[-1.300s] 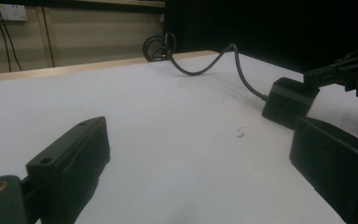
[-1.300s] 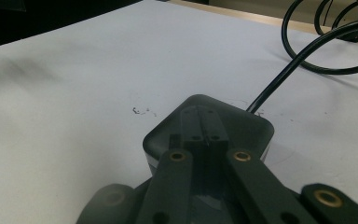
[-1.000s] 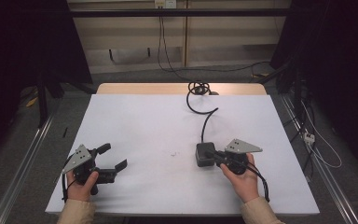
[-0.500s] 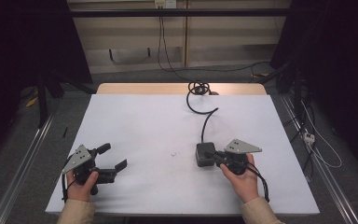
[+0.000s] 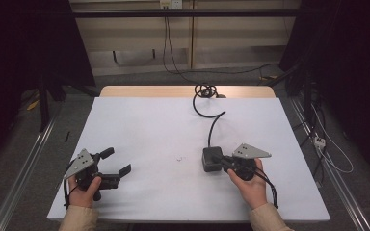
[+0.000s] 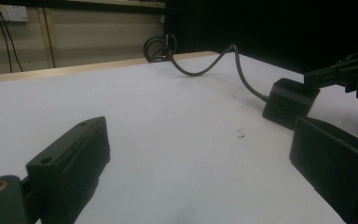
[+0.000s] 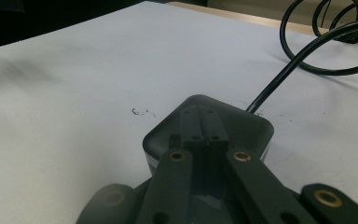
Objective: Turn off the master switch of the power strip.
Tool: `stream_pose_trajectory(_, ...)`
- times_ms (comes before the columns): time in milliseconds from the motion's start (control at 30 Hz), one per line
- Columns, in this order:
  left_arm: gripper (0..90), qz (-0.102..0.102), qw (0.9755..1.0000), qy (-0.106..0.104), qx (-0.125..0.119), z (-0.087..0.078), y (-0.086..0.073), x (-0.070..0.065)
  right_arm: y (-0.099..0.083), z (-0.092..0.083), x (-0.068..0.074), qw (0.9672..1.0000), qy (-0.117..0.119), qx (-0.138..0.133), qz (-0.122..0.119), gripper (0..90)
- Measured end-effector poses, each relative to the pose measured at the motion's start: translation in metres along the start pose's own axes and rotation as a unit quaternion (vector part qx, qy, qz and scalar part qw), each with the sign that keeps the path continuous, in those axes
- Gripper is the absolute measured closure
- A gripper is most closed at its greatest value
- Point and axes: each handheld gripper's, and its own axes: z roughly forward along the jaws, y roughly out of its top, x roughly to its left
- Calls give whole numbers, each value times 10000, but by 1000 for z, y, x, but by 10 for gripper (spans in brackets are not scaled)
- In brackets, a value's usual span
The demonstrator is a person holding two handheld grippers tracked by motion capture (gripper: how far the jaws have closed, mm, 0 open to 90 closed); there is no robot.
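Note:
A black adapter box [image 5: 209,155] lies on the white table [image 5: 164,125], right of centre, and its black cable [image 5: 215,121] curls toward the far edge. My right gripper [image 5: 220,162] is shut, its jaws pressed together and lying over the top of the box [image 7: 247,127]; in the right gripper view the gripper [image 7: 202,117] has nothing between its jaws. My left gripper [image 5: 118,161] rests at the near left, open and empty. In the left gripper view its jaws [image 6: 200,154] stand wide apart, with the box [image 6: 286,102] and the right gripper [image 6: 338,74] farther off.
The cable's coil [image 5: 204,90] sits at the table's wooden far edge [image 5: 173,91]. A small dark speck [image 5: 178,158] marks the table's middle. Metal rails [image 5: 24,163] run along both sides, and loose floor cables [image 5: 327,149] lie to the right.

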Motion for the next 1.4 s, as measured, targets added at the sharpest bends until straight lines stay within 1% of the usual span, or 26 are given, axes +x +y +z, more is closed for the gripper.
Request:
stream_pose_trajectory(400, 49, -10, 10000, -4, -18, 0, 0, 1, 0, 0, -1, 10000, 17, 6, 50, 900)
stream_pose_trajectory(1167, 49, 12, 10000, 5, -5, -1, 1, 0, 0, 0, -1, 10000, 22, -31, 33, 900)
stream_pose_trajectory(1267, 49, 1, 10000, 14, -28, -2, 0, 1, -1, 1, -1, 9999, 72, -91, 88, 900)
stream_pose_trajectory(1300, 49, 3, 10000, 17, -35, -2, 0, 1, 0, 0, -1, 9998, 81, -144, 145, 900)
stream_pose_trajectory(1333, 49, 1, 10000, 25, -34, -2, 0, 1, 2, 0, -1, 9999, 72, -97, 102, 900)
stream_pose_trajectory(1400, 49, -1, 10000, 28, -32, -3, 0, 1, 2, 0, -1, 9999, 64, -92, 85, 900)
